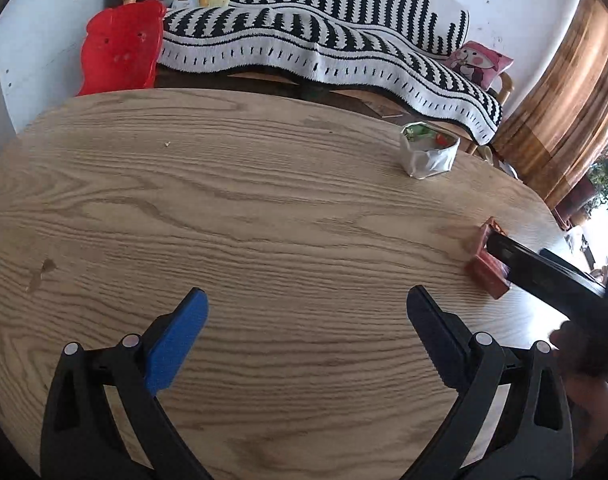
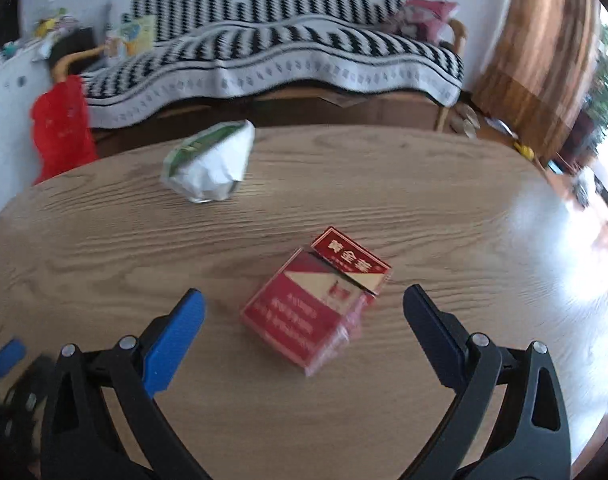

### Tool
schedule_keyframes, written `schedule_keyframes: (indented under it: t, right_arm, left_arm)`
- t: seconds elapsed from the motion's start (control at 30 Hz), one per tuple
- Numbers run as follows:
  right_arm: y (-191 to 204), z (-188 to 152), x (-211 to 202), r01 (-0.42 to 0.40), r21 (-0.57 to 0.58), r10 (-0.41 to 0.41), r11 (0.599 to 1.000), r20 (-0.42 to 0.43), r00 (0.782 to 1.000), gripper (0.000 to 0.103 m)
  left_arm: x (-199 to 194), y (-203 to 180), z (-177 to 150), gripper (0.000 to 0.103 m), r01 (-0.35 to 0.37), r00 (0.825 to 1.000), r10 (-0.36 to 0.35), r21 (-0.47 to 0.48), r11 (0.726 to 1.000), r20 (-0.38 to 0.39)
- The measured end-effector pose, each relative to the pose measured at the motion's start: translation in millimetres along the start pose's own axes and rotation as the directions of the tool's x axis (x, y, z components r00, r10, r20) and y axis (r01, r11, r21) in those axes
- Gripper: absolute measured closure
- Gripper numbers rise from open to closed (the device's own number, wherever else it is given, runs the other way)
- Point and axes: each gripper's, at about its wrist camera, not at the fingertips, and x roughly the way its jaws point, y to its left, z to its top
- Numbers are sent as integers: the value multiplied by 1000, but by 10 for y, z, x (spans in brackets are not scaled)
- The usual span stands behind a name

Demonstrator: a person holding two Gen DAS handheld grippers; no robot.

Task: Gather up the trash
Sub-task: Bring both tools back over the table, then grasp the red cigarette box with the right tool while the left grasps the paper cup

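A red cigarette pack (image 2: 317,302) with its lid flipped open lies on the round wooden table (image 2: 104,240). My right gripper (image 2: 304,304) is open, with the pack lying between its fingers. The pack also shows in the left wrist view (image 1: 487,262), partly hidden by the right gripper's fingers (image 1: 543,272). A crumpled silver-and-green wrapper (image 2: 210,160) sits near the table's far edge; it also shows in the left wrist view (image 1: 427,154). My left gripper (image 1: 305,304) is open and empty over bare wood (image 1: 224,220).
A sofa with a black-and-white striped blanket (image 1: 323,40) stands behind the table. A red plastic chair (image 1: 120,48) is at the far left. A pink cushion (image 1: 481,62) lies on the sofa. A small crumb (image 1: 167,144) sits on the table.
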Motion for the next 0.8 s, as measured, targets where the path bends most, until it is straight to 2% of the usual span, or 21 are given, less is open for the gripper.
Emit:
schedule_keyframes:
  t: [0.23, 0.37, 0.5, 0.6, 0.63, 0.67, 0.8]
  right_arm:
    - [-37, -90, 390, 31, -23, -32, 999, -56, 998, 7]
    - [-258, -155, 407, -58, -23, 56, 998, -72, 996, 7]
    - [-502, -195, 387, -100, -77, 98, 992, -32, 995, 7]
    - [-593, -202, 401, -135, -117, 132, 984, -34, 991, 6]
    - [-605, -196, 398, -141, -126, 138, 982, -35, 990, 9]
    - [-607, -199, 373, -147, -134, 145, 980, -28, 989, 29]
    - [-639, -187, 305, -169, -145, 168, 975, -25, 986, 36]
  left_arm:
    - [112, 93, -25, 6, -1, 1000, 1, 11, 1000, -21]
    - [53, 52, -47, 6, 3, 1000, -3, 33, 999, 2]
    - [67, -20, -68, 6, 13, 1000, -12, 44, 999, -9]
    - [85, -69, -77, 6, 12, 1000, -12, 52, 999, -7]
    - [100, -95, -71, 6, 13, 1000, -13, 52, 999, -7]
    - [117, -118, -62, 6, 13, 1000, -12, 50, 999, -5]
    - [263, -226, 42, 6, 20, 1000, -20, 39, 999, -15]
